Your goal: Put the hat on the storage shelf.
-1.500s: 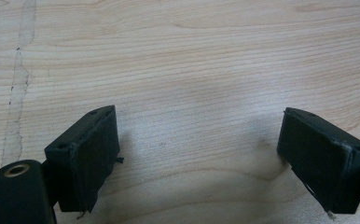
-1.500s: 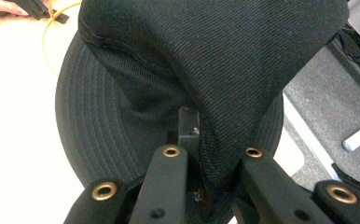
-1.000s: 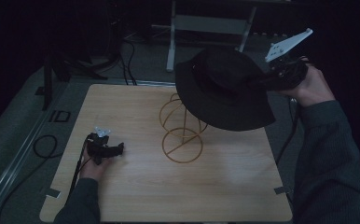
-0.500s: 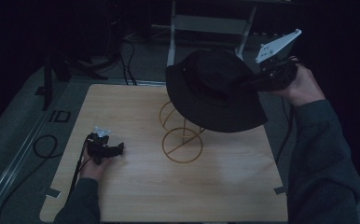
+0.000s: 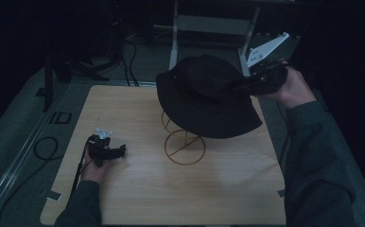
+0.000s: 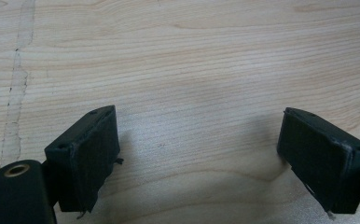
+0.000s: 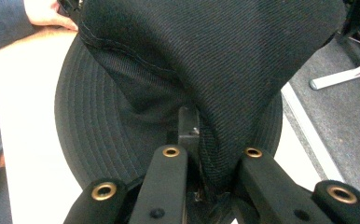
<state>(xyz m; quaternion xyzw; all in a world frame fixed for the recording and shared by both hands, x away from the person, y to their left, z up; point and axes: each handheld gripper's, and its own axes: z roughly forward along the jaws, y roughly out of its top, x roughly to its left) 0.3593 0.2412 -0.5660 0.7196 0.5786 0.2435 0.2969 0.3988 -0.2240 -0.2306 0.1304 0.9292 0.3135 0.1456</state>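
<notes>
Now hat [image 5: 204,94] pinched in right tongs [image 5: 251,85]

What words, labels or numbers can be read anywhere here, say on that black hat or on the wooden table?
There is no readable text.
black hat: plain dark cloth, no label or brand in the high view or the right gripper view.
wooden table: bare wood grain only.
right hand-held gripper and left hand-held gripper: black parts with brass eyelets, no markings.
gold wire stand: plain.

Matt black woven-cloth hat [image 5: 209,97], golden wire stand [image 5: 184,147], pale wood-grain table [image 5: 138,194]
</notes>
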